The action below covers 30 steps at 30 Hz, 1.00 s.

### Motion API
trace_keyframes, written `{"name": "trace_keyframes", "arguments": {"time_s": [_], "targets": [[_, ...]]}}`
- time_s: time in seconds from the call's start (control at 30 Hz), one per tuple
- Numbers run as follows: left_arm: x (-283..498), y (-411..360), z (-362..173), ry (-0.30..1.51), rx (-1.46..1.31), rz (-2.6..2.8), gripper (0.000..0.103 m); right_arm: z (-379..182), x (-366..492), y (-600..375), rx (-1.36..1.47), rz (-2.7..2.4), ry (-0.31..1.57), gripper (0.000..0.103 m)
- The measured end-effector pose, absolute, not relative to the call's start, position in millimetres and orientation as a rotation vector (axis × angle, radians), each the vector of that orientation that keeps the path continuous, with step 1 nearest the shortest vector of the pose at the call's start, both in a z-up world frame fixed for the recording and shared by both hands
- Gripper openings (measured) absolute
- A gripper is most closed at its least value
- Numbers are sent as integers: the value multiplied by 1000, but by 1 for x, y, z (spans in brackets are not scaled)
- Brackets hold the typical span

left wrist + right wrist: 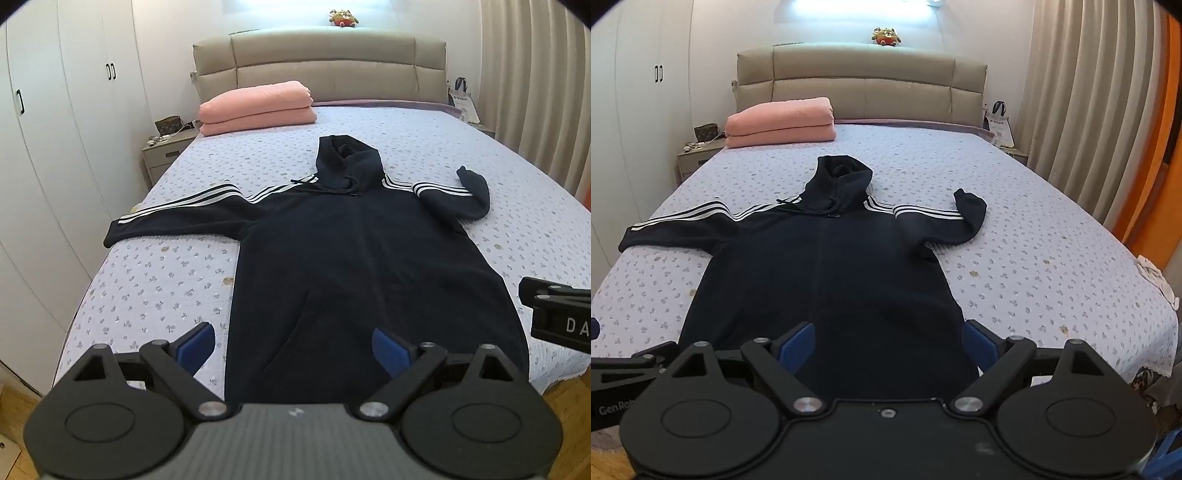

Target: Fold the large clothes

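Dark hoodie (351,258) lies face up on the bed (155,280), hem at the near edge, hood (345,158) toward the headboard; one sleeve (177,218) runs out flat to the bed's left edge, the other sleeve (964,218) is bent back on itself; nothing folded yet, by my reading. Left claw (293,349) released, jaws wide, hanging above the hem, gripping nothing; right claw (888,345) likewise spread and empty. Risks: thick fleece may let a claw pinch only the top layer, so front and back separate on lifting; bent sleeve may bunch inside a fold; hem near the edge may slide off the bed; drawstrings (332,188) could snag; the claws sit close together and may collide.
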<state>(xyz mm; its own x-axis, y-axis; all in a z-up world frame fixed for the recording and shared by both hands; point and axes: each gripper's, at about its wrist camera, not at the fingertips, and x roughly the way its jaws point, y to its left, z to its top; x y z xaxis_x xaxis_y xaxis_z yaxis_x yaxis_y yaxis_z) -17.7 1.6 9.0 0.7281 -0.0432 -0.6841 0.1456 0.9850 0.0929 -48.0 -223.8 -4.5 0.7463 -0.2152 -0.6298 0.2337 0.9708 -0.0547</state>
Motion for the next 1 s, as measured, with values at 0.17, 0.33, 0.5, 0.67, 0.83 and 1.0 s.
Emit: {"name": "trace_keyframes", "arguments": {"time_s": [0.17,0.33,0.5,0.67,0.83,1.0], "targets": [[-22,1,9,748,143,-97,95,-4,-52,-223,27,-238,686,103],[-23,1,10,747,139,-95,95,-3,-54,-223,31,-239,681,103],[-25,0,11,745,142,-94,95,-3,-55,-225,34,-237,685,103],[-25,0,11,745,144,-94,95,-4,-56,-225,41,-233,691,103],[-24,1,11,745,142,-95,95,-4,-57,-225,39,-232,688,103],[-24,2,11,744,140,-96,95,-3,-57,-225,34,-232,687,103]]}}
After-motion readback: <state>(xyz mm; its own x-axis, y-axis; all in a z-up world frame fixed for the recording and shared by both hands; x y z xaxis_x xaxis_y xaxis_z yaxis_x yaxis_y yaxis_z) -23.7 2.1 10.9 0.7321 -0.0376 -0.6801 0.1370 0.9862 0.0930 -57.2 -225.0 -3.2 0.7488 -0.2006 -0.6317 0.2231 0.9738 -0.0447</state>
